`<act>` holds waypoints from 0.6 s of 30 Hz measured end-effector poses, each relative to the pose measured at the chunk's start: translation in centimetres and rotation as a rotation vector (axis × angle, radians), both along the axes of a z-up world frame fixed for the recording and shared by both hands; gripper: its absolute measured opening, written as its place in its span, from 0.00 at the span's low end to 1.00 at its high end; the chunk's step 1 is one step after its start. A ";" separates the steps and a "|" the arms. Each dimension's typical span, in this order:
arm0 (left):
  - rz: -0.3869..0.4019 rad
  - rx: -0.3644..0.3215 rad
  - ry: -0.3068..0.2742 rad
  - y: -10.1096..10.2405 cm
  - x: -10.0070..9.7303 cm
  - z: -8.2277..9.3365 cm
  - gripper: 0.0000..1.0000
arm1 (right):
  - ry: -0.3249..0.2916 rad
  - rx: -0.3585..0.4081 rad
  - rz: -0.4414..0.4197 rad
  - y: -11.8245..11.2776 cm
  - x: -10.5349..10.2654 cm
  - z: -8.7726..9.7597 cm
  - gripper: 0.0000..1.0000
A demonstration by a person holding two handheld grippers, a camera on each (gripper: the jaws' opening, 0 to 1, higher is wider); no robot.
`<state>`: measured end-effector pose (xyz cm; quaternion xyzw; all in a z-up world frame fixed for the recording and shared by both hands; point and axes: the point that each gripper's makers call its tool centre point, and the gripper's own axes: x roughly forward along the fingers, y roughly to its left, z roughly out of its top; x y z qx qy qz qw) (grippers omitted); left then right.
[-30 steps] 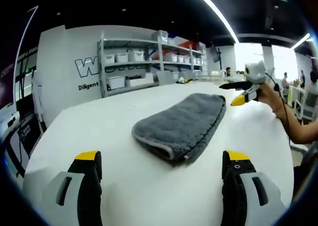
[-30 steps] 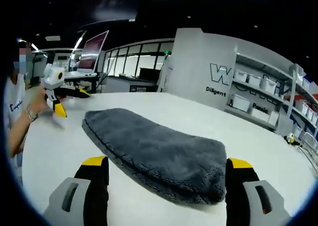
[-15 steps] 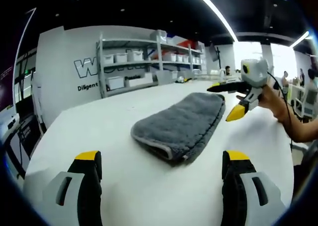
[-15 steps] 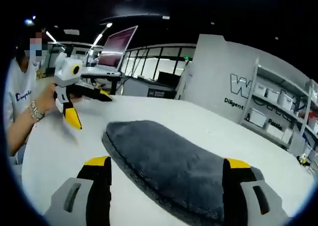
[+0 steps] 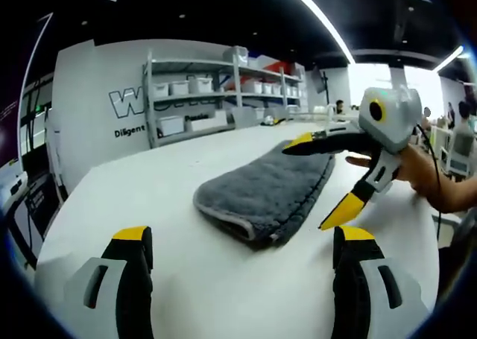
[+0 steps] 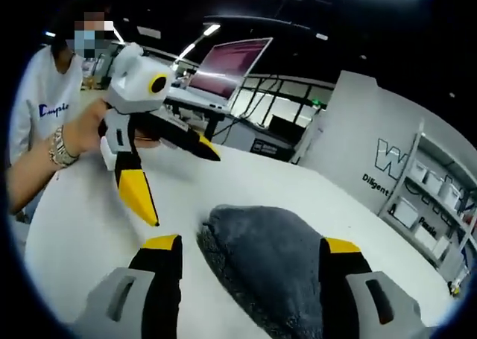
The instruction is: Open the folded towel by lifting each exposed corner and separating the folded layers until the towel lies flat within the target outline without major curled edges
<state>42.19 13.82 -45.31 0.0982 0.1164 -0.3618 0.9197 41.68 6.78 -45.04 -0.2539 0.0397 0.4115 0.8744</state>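
Observation:
A folded grey towel [image 5: 261,192] lies on the white table [image 5: 141,190], its thick folded end toward my left gripper [image 5: 244,241]. That gripper stands open, short of the towel, with nothing between its jaws. My right gripper [image 5: 316,181] comes in from the right, open, one yellow-tipped jaw above the towel's far side and the other beside its edge. In the right gripper view the towel's rounded end [image 6: 272,261] lies between the open jaws of my right gripper [image 6: 251,247]. The left gripper [image 6: 180,182] hangs open beyond it, held by a hand.
Metal shelves with white bins [image 5: 195,93] stand against a lettered wall behind the table. A person in a white shirt [image 6: 41,112] stands at the table's edge, with a large monitor [image 6: 227,59] behind. Bare tabletop [image 6: 74,227] surrounds the towel.
My right gripper has moved in over the towel's side, nearer my left gripper. The towel's end now sits between its jaws. The towel itself has not moved.

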 end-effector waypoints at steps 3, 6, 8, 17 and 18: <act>-0.003 -0.003 -0.002 -0.1 -0.1 0.0 0.99 | 0.000 -0.003 0.011 1.3 0.3 -0.1 0.64; -0.007 -0.004 -0.002 -0.1 -0.1 0.1 0.99 | -0.025 -0.015 0.054 2.6 0.3 -0.2 0.52; -0.004 0.000 -0.004 -0.1 -0.2 0.0 0.99 | -0.029 -0.010 0.060 2.8 0.3 -0.1 0.39; -0.010 0.000 -0.008 -0.2 -0.3 0.1 0.99 | -0.011 -0.087 0.076 5.0 1.0 -2.0 0.25; -0.008 -0.002 -0.008 -0.2 -0.2 0.1 0.99 | -0.010 -0.089 0.078 5.1 1.1 -2.1 0.24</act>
